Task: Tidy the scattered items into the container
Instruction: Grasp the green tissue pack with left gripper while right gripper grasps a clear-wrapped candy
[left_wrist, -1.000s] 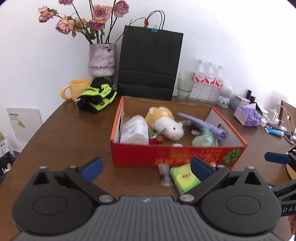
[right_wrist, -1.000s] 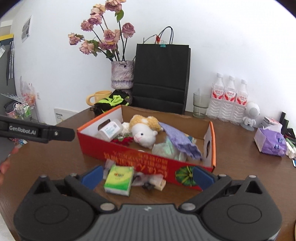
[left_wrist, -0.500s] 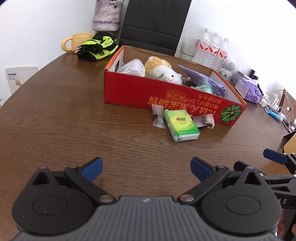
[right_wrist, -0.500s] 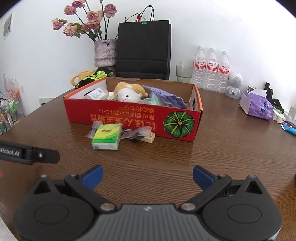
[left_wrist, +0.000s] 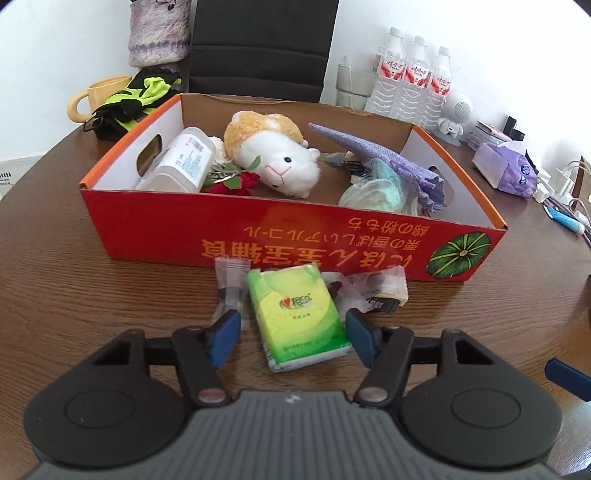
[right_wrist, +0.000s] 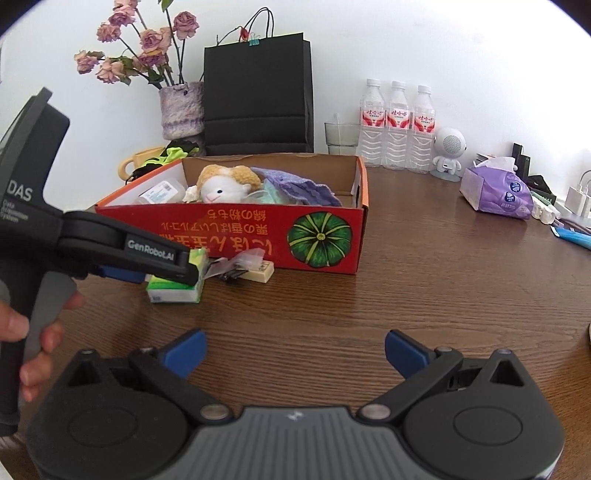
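Presently the left gripper (left_wrist: 291, 334) has come down from its higher stand-off a moment ago and now straddles the green tissue pack (left_wrist: 297, 317), jaws narrowed but, as far as the left wrist view shows, not yet pressing its sides. That indicates the pick of this item is in hand. The pack lies on the table (left_wrist: 74, 288) just in front of the red box (left_wrist: 280, 236), at its near long wall, with clear wrappers (left_wrist: 231, 282) and a small tan block (right_wrist: 260, 272) beside it. The right gripper (right_wrist: 293, 350) hangs wide apart and empty, back from the box. Legible writing: "GenRobot.AI" and "DAS" on the left tool. The orange script on the box is upside down; the pack's logo is too small to read.
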